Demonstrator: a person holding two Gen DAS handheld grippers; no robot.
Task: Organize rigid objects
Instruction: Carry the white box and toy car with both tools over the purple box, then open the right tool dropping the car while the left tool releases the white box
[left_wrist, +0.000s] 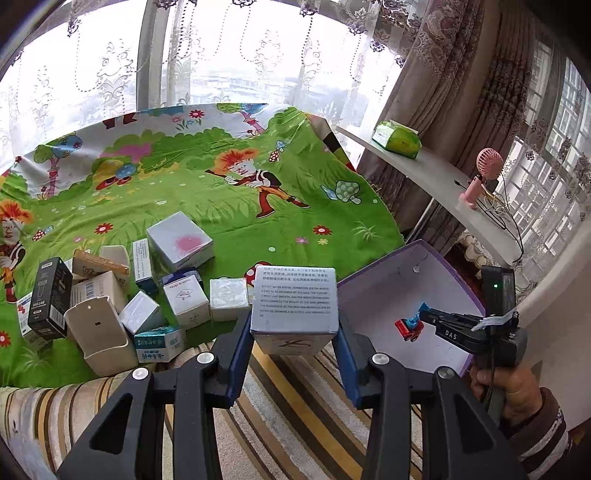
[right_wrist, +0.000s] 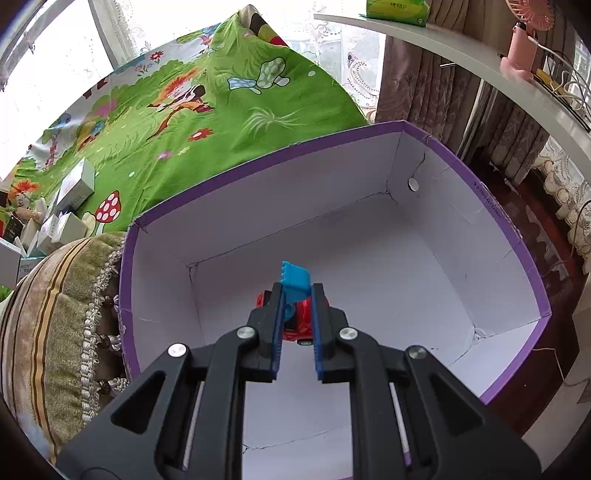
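Observation:
My left gripper is shut on a grey-white printed carton and holds it above the striped cushion, just left of the purple storage box. My right gripper is shut on a red toy digger with a blue scoop, held low inside the purple box. The right gripper and the toy also show in the left wrist view. A pile of several small cartons lies on the green cartoon cloth.
A black carton and a beige holder stand in the pile. A white ledge carries a green tissue pack and a pink hand fan with cables. Curtains and windows are behind.

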